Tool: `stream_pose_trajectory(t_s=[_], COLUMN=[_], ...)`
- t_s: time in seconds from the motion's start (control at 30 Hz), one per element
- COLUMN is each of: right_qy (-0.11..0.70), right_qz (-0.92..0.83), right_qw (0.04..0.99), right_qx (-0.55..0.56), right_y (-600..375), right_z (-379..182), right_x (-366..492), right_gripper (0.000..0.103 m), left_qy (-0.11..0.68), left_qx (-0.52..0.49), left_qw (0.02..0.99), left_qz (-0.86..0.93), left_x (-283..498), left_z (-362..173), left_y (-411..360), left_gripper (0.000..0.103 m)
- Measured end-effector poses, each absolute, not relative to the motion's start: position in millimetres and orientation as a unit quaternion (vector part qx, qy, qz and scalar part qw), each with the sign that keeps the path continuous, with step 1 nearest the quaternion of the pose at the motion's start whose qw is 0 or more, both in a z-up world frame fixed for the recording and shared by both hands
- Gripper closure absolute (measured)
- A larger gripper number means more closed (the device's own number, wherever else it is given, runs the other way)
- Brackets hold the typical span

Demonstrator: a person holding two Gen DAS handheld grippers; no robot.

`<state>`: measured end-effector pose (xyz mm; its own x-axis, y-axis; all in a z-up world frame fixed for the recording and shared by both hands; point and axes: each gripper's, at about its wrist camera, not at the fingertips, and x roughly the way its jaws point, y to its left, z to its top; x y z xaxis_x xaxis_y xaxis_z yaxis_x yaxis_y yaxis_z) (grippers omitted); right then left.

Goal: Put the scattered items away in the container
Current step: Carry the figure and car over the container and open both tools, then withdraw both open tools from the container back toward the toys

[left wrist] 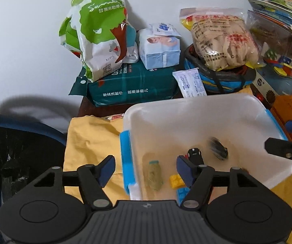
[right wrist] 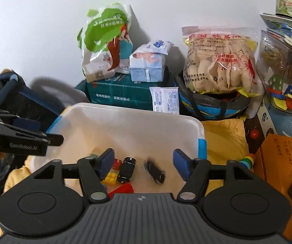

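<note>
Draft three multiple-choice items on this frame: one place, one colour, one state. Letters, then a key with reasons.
1. Where do the two black toy cars lie?
A. inside the white bin
B. on the yellow cloth
C. on the green package

2. What colour are the bin's side latches?
A. red
B. blue
C. black

3. How does the right gripper stand?
A. shut on a car
B. shut on a brick
C. open, holding nothing

Key: A, both cars rest on the bin's floor; B, the latches are bright blue; C, the pads stand apart with the cars lying loose below.
</note>
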<state>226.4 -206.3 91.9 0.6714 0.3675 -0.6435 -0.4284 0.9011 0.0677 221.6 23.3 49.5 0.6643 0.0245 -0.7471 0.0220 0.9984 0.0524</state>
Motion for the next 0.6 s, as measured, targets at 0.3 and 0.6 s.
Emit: stream_pose_trajectory(t_s=[0.3,0.6], right_qy=[0.329,0.400], right_qz=[0.208,0.180], right_qw=[0.920,0.897], right_qx=[-0.051,-0.059], right_y=[-259.1,-299.6], right_z=[47.9,-12.7], right_x=[133.7,105.4], right_gripper=[0.008,0.017], left_qy=[0.384,0.458], left_qx=[-0.055,0.027], left_qw=[0.917,0.878], left_qz=[-0.098,-0.134], left_x=[95.0,10.5], left_z=[29.2,-55.3], left_y=[15.3,-55.7], left_gripper=[0.029,0.029])
